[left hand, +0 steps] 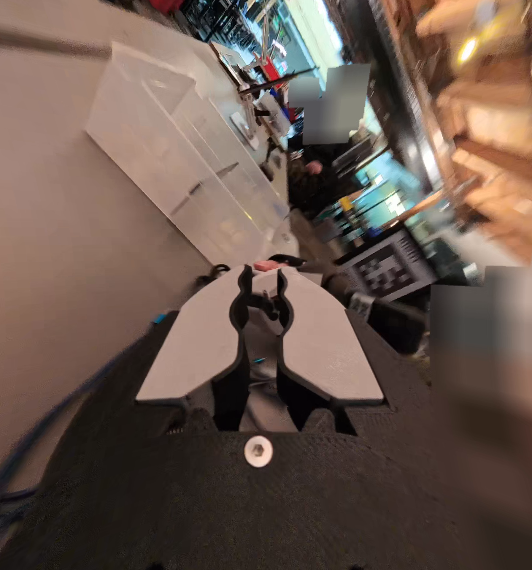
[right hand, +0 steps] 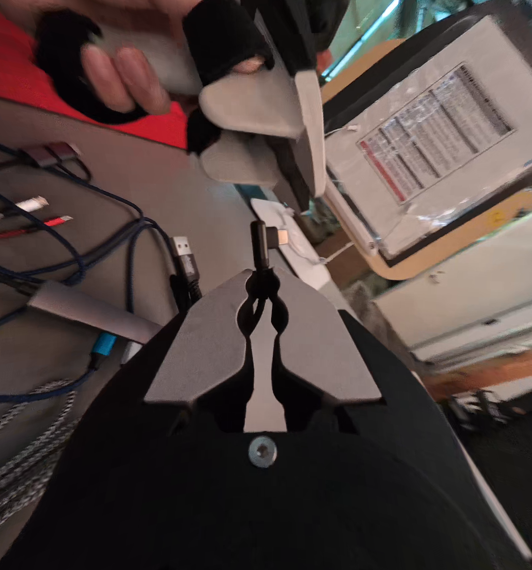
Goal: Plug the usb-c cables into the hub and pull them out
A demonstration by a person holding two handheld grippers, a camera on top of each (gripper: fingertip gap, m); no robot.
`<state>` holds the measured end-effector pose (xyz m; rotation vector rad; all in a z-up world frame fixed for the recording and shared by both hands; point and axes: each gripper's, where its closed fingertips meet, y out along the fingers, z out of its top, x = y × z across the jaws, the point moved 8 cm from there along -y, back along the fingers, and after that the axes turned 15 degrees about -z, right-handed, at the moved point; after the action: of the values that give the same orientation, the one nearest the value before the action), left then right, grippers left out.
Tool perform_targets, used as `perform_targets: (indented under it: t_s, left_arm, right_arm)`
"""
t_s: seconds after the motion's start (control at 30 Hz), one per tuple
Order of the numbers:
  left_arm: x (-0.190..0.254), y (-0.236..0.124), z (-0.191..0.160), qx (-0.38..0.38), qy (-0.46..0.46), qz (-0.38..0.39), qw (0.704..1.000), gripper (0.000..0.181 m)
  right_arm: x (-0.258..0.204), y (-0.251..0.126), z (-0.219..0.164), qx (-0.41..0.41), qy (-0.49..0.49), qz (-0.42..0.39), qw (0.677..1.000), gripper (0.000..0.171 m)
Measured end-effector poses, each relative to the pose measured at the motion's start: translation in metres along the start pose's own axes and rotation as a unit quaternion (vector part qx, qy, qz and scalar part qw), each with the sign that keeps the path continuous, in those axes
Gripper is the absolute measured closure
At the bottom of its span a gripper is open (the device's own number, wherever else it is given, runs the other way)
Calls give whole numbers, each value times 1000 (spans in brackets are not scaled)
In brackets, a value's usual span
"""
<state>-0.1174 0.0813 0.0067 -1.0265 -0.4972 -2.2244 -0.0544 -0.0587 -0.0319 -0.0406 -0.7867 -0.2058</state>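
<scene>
Between our right gripper's [right hand: 263, 273] fingers we clamp a black angled usb-c cable [right hand: 260, 243] just behind its plug; left of them the grey hub [right hand: 89, 311] lies on the tabletop [right hand: 166, 172]. Only the left view shows a clear box [left hand: 166, 148], contents unclear, beyond our left gripper's [left hand: 263, 273] slightly parted, empty fingers.

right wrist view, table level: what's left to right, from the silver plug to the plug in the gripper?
white-tipped silver plug → red plug → grey USB-A plug → black right-angle USB-C plug, gripped by the right gripper.
</scene>
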Motion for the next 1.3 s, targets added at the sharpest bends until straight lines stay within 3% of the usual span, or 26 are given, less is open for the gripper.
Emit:
perform_targets:
  t_s: [0.07, 0.13, 0.33, 0.57, 0.7, 0.83, 0.9, 1.0, 1.1, 1.3]
  left_arm:
    - [10, -2, 4, -72, 108, 27, 991, 158]
    - [22, 4, -1, -143, 181, 29, 973, 134]
    - [53, 35, -36, -279, 355, -4, 892, 129]
    - [76, 44, -49, -269, 384, -106, 877, 157]
    - [87, 42, -49, -254, 408, -127, 868, 176]
    - [90, 45, -51, -252, 425, -112, 862, 179]
    - [88, 45, -47, -249, 414, -99, 870, 180]
    - [81, 43, -39, -233, 391, -60, 889, 180]
    - [74, 39, -29, -204, 381, -20, 902, 180]
    - [67, 36, -25, -202, 367, 10, 908, 180]
  right_arm:
    - [5, -2, -1, 9, 57, 42, 997, 165]
    - [10, -6, 2, 34, 116, 93, 988, 165]
    - [18, -23, 18, 115, 221, 250, 936, 165]
    - [22, -39, 28, 174, 327, 413, 832, 165]
    - [26, -42, 29, 191, 369, 459, 785, 164]
    - [25, -42, 29, 190, 381, 475, 770, 165]
    - [27, -39, 27, 187, 386, 449, 784, 164]
    - [36, -34, 24, 185, 404, 385, 809, 146]
    - [47, -30, 20, 178, 412, 313, 837, 144]
    - [62, -27, 13, 166, 470, 263, 826, 145]
